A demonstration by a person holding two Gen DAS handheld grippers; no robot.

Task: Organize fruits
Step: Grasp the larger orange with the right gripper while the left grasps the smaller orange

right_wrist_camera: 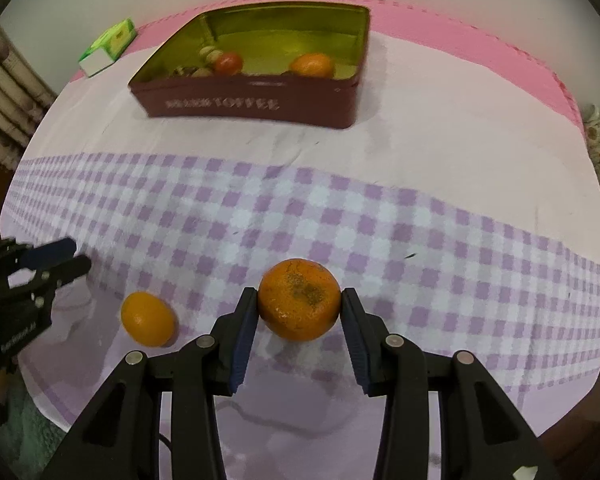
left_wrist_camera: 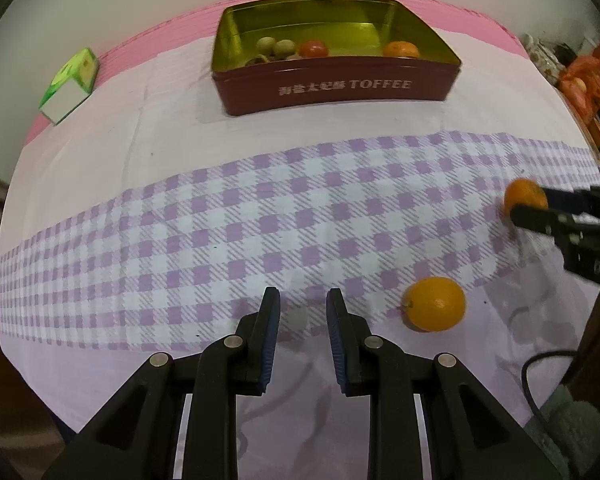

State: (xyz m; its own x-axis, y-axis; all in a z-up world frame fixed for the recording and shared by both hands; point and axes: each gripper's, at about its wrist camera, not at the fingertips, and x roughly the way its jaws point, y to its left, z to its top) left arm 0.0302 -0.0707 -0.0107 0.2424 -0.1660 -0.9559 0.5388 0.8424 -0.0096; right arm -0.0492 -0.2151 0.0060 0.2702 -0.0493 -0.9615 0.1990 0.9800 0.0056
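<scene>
The right tongs (right_wrist_camera: pixel 300 312) are gripping a round, speckled orange mandarin (right_wrist_camera: pixel 299 299) across its widest part, one pad touching each side; it is sitting near the front of the counter (right_wrist_camera: pixel 440 136), on the purple-and-white checked cloth (right_wrist_camera: pixel 380 220), and whether it is lifted clear of the cloth cannot be told. The left tongs (left_wrist_camera: pixel 303 312) are standing released and empty, jaws apart, pointing over the same cloth. A smaller, smooth orange fruit with a stem nub (left_wrist_camera: pixel 434 304) is lying loose on the cloth just right of the left tongs and between the two tools. Judgement: the held mandarin is looking light, firm but slightly yielding, with a dimpled rind that should be giving the pads fair friction; too hard a squeeze could be bruising or splitting it, and the mid-girth hold looks the sound one. The loose fruit is likely rolling easily if nudged. The dark red rectangular toffee tin with a gold interior (right_wrist_camera: pixel 260 108) is standing at the back of the counter, well apart from both tongs, already holding two orange fruits and some pale round ones. The tin's front wall is the only thing standing in the way. A small green-and-white carton (left_wrist_camera: pixel 70 86) is lying left of the tin, off the path.
</scene>
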